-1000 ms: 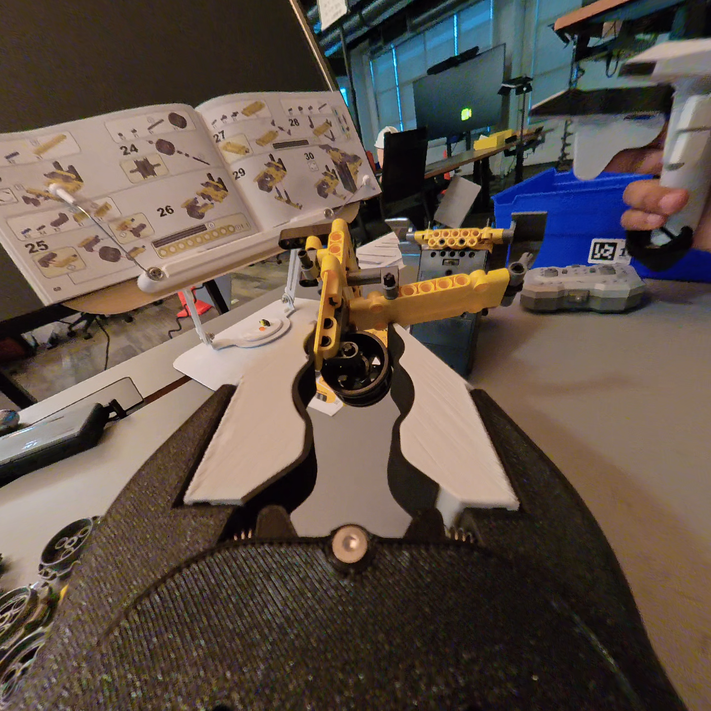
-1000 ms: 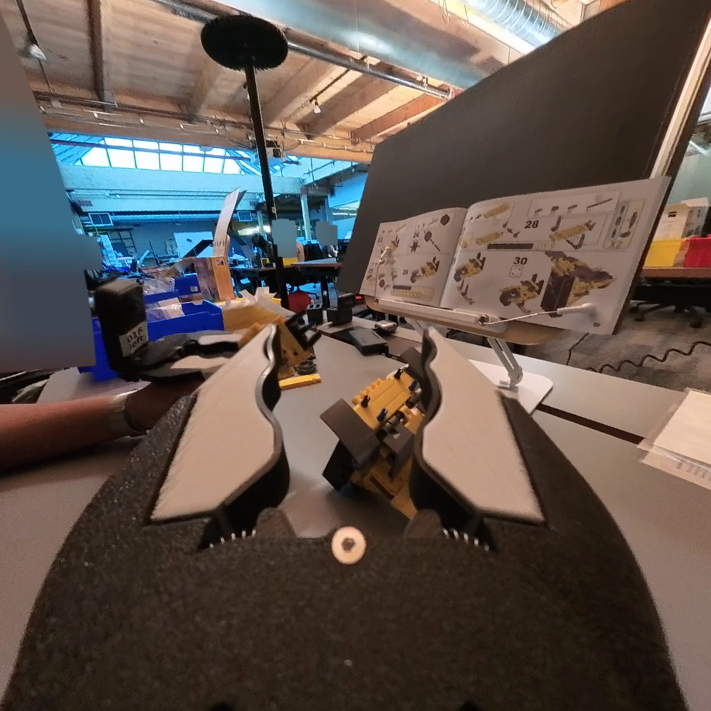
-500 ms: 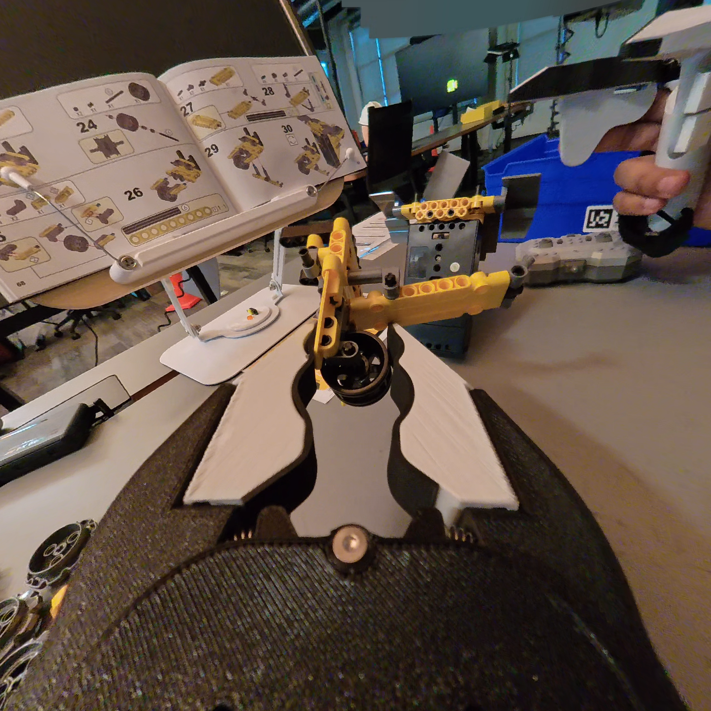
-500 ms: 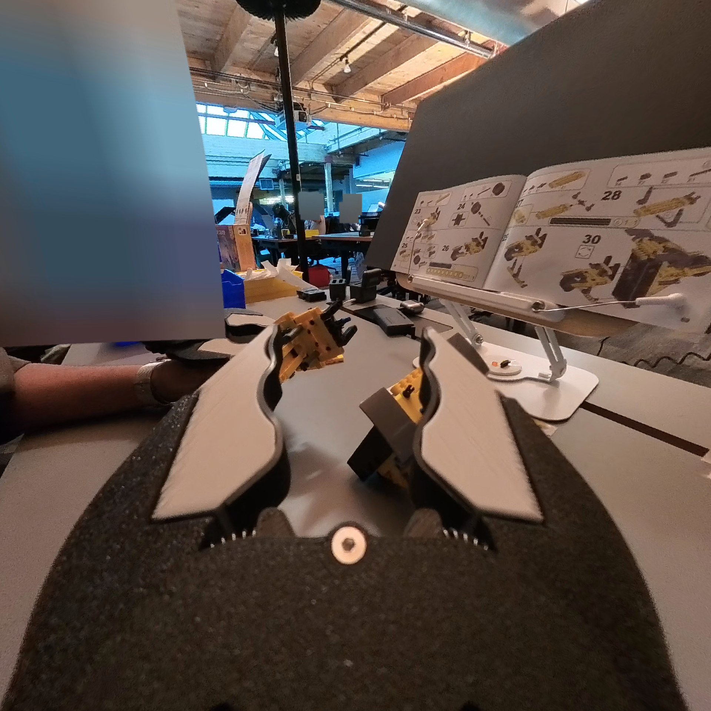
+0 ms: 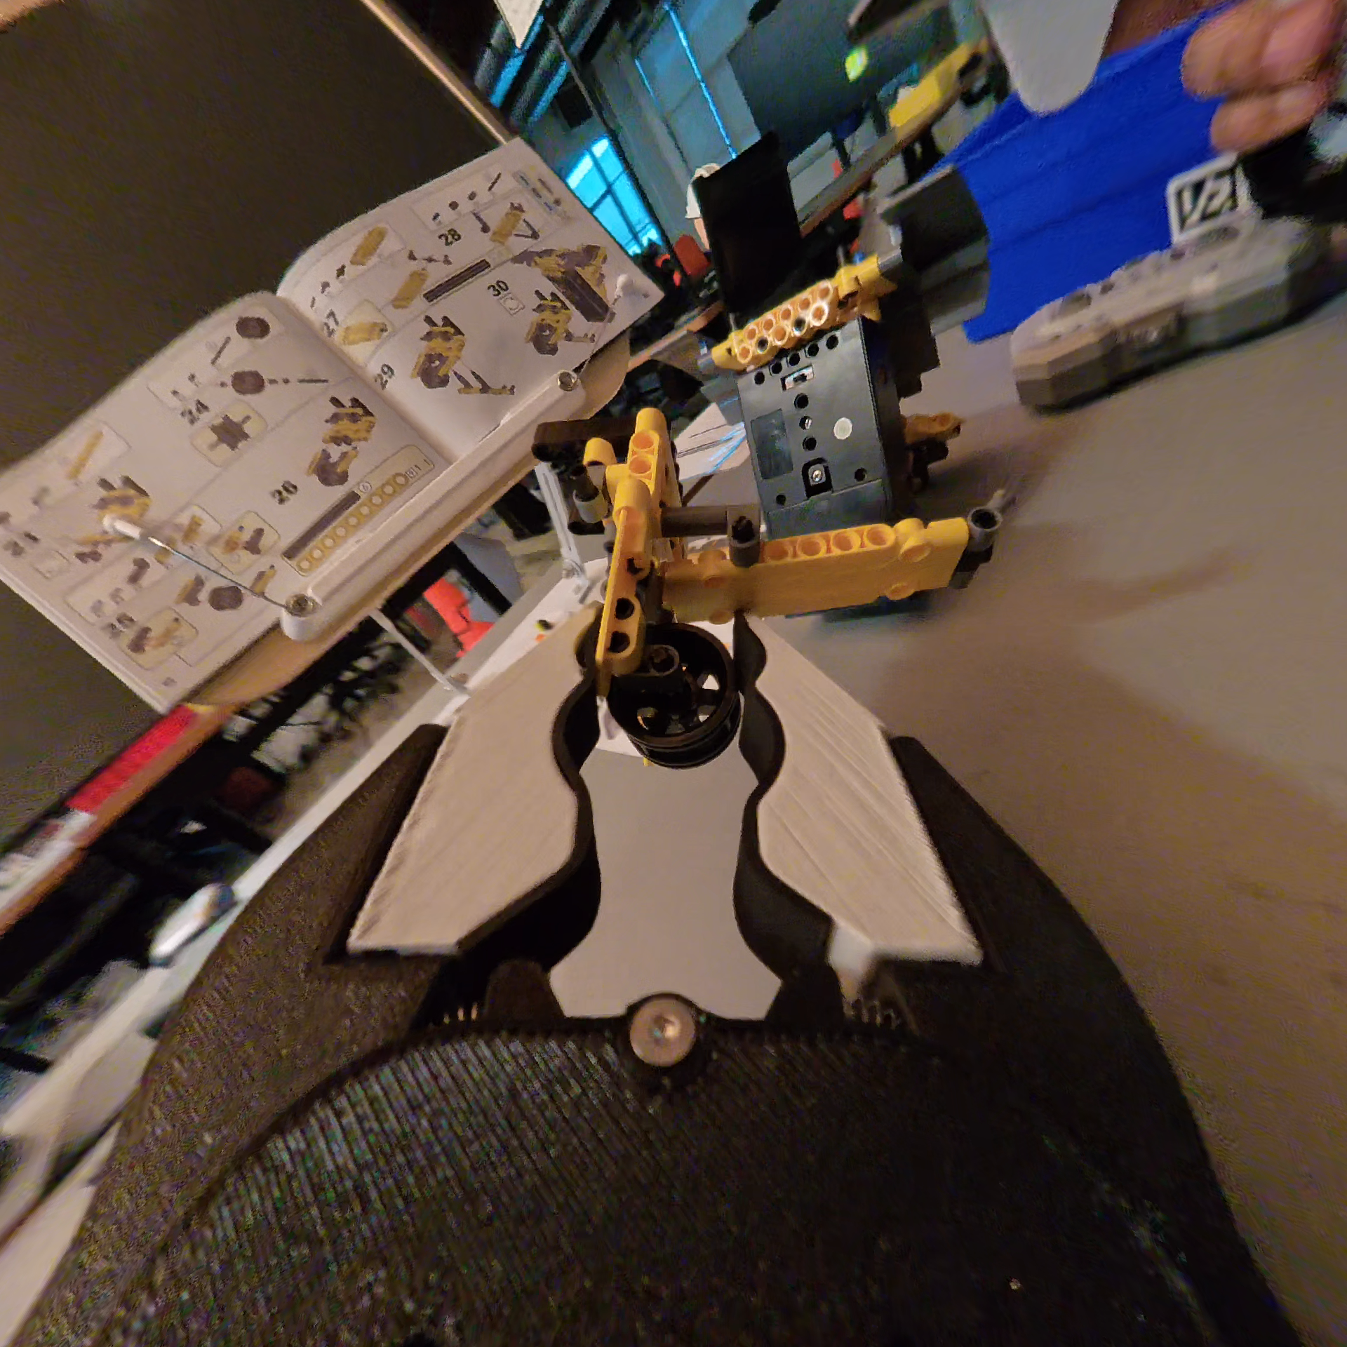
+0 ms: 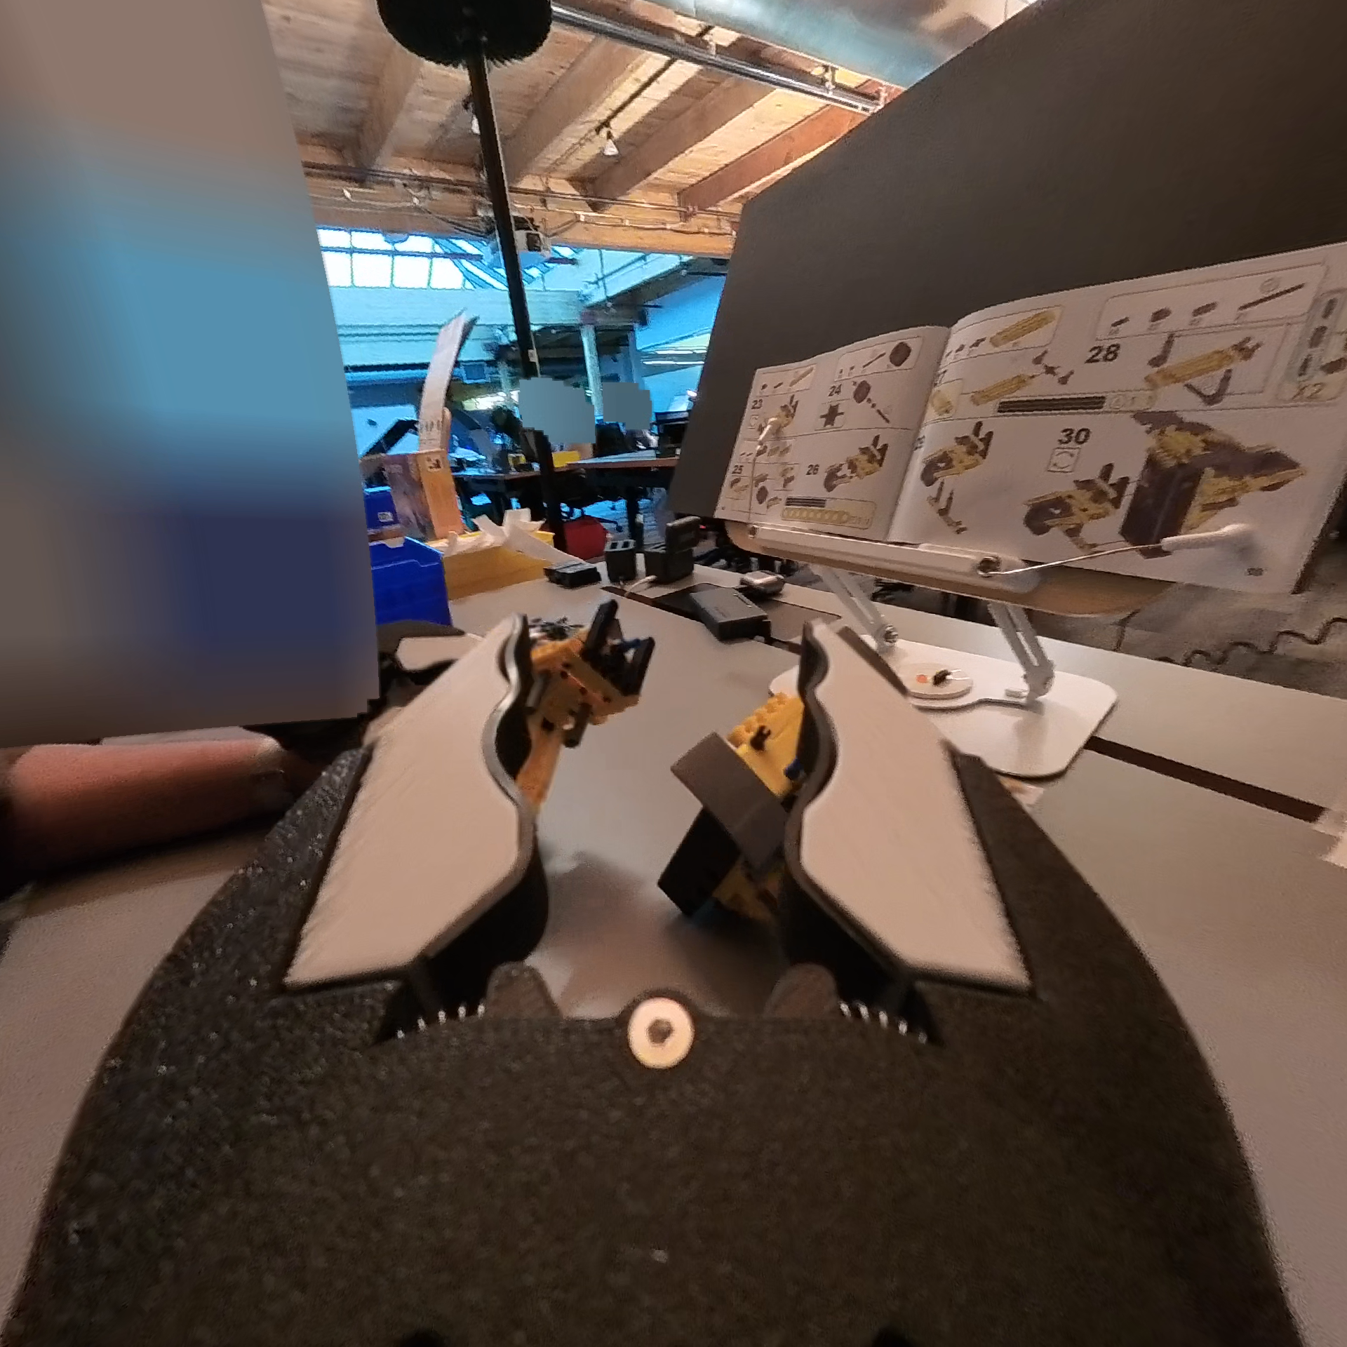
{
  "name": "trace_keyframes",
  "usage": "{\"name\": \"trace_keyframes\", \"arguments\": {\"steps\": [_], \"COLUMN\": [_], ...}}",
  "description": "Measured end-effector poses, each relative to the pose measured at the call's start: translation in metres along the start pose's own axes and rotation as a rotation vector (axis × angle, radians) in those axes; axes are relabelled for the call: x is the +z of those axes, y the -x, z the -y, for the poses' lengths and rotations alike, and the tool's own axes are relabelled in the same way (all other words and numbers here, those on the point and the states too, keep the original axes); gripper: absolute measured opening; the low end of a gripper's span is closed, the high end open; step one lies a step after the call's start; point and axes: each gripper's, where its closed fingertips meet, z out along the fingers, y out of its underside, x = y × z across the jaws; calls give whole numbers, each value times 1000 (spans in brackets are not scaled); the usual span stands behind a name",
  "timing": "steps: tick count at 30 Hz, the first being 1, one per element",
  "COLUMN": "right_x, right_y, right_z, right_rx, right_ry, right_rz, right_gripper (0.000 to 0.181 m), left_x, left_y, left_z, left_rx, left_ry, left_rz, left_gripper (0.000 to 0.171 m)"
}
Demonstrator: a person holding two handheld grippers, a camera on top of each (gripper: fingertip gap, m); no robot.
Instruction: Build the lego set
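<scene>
Left gripper (image 5: 667, 656) clamped the yellow beam assembly (image 5: 736, 554) at its black wheel hub (image 5: 674, 703); right gripper (image 6: 660, 656) gaped wide, empty, beside the black-and-yellow motor block (image 6: 736, 824); firm, level hold advisable.

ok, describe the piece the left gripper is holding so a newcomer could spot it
Start at the open instruction booklet on its white stand; just right of it, above the grey table, the left gripper has its jaws shut on a small yellow beam assembly. Unlike the boxier dark grey model behind, it carries a black spoked wheel.
</scene>
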Motion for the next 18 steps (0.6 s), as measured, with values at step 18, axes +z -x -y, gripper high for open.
{"name": "trace_keyframes", "arguments": {"steps": [18], "right_x": [18], "right_y": [106], "right_z": [-29], "right_rx": [163], "right_ry": [153], "right_rz": [488], "right_gripper": [75], "left_x": [-32], "left_y": [-62], "left_z": [98], "left_rx": [756], "left_ry": [-291], "left_rz": [142], "left_gripper": [29]}}
